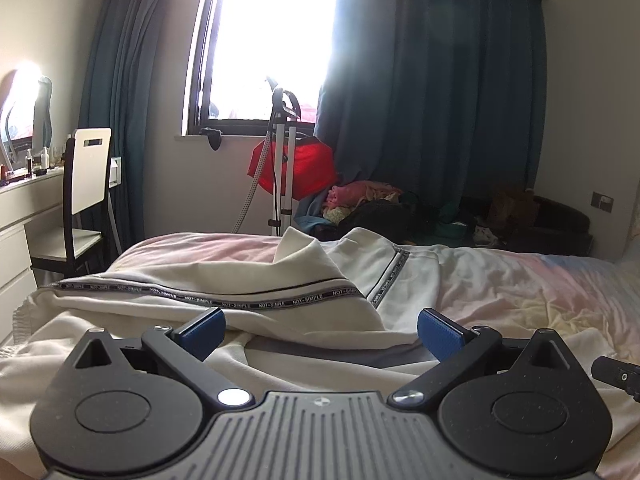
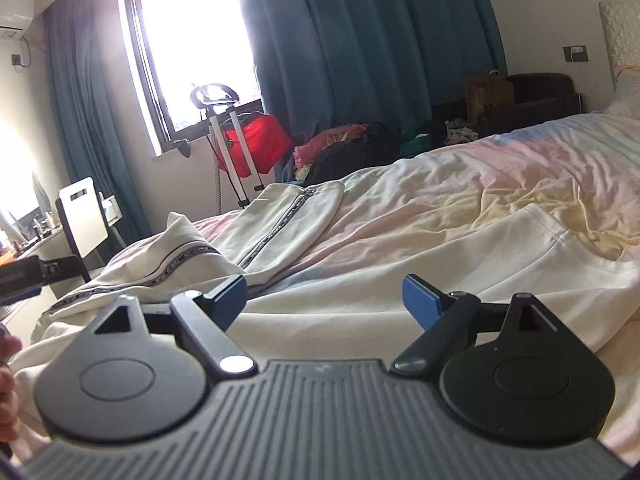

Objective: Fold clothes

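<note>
Loosely spread cream garment (image 1: 240,280) on bed (image 1: 540,280), both grippers' fingers (image 1: 438,334) apart, empty

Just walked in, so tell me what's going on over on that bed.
A person is holding a two-finger gripper in each hand over a cream garment with black lettered trim, spread rumpled across the bed. Both the left gripper and the right gripper are open, blue fingers apart, low above the fabric and gripping nothing. The garment lies unfolded, one part bunched up into a peak. Behind the bed stand a garment steamer by the window and a pile of other clothes.
</note>
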Demonstrator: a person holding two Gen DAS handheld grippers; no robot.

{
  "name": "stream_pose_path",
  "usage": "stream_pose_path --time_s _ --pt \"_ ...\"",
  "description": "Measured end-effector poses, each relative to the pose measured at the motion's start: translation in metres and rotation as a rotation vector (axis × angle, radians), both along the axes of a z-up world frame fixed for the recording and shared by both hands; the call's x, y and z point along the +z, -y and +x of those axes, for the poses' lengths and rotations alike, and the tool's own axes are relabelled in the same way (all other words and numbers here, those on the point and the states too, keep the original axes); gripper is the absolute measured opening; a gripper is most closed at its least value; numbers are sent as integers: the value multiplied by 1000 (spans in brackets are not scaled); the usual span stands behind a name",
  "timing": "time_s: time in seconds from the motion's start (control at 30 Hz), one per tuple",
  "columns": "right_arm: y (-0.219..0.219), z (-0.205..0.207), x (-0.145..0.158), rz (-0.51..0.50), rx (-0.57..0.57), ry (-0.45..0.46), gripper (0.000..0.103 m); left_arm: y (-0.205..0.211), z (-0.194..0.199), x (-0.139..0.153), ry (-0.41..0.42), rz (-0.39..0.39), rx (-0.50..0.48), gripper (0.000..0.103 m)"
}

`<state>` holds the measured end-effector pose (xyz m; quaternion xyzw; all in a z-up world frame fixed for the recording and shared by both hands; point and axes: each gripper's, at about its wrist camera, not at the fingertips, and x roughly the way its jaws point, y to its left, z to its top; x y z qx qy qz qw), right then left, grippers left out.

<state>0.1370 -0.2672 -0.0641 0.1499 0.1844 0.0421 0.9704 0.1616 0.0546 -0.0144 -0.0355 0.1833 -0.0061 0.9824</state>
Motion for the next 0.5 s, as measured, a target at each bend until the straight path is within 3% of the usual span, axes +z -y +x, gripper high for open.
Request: stream_pose_path --time_s 0.13,0.27,0.4,0.5 --pt "4 16 -18 80 7 -84 86 7 10 -7 -7 59 -29 103" --pt "-3 61 -33 130 43 -155 83 -1 6 -18 -26 87 2 103" --pt "-12 145 -51 193 44 -129 83 -16 -8 -34 -52 97 0 103" --pt "-23 220 -58 179 49 -119 81 -29 -3 -40 -82 53 14 103"
